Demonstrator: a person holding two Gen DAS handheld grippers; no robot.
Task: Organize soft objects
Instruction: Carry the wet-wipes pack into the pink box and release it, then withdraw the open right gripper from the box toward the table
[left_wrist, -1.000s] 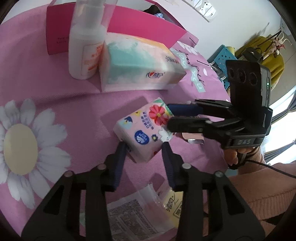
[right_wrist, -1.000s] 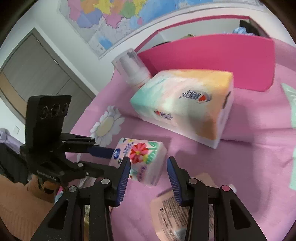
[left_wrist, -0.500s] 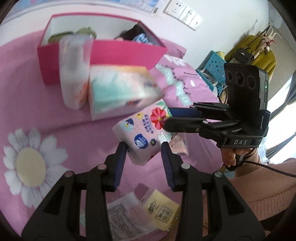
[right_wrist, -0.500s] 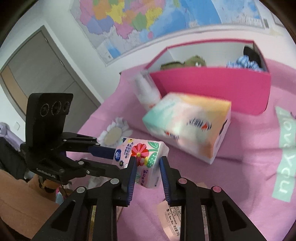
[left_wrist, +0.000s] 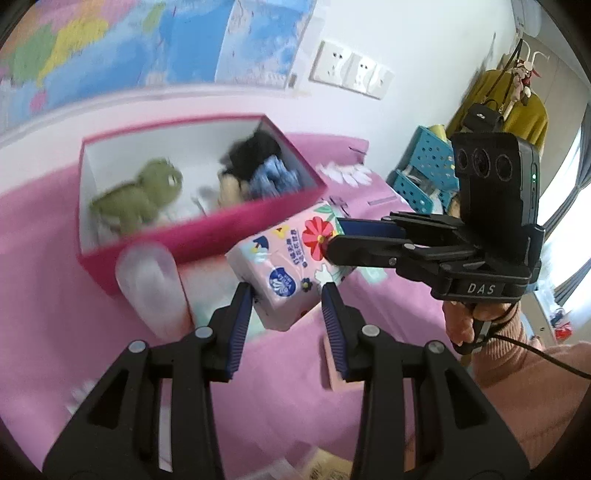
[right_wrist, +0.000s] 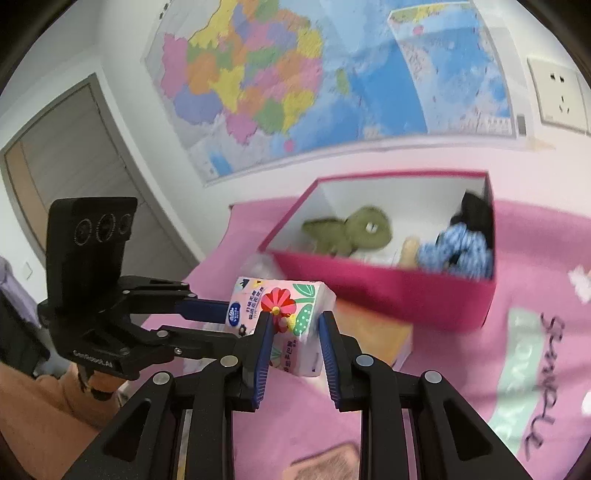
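A small pink tissue pack (left_wrist: 284, 269) with a red flower print hangs in the air above the pink tablecloth, in front of the pink box (left_wrist: 221, 229). My left gripper (left_wrist: 286, 295) is shut on its near end. My right gripper (right_wrist: 294, 321) is shut on the other end of the pack (right_wrist: 291, 314), coming in from the right in the left wrist view. In the box lie a green plush toy (right_wrist: 354, 232) and black and blue soft items (right_wrist: 461, 247).
A blurred white bottle (left_wrist: 151, 291) stands before the box, and a large tissue pack (right_wrist: 380, 332) lies below the held pack. A pink pad (left_wrist: 332, 369) lies on the cloth. A wall map, sockets, a blue crate (left_wrist: 424, 173) and a person's sleeve (left_wrist: 517, 387) are around.
The right gripper's jaws closed on the small pack. Both grippers then rose with it off the cloth, and the inside of the pink box came into view.
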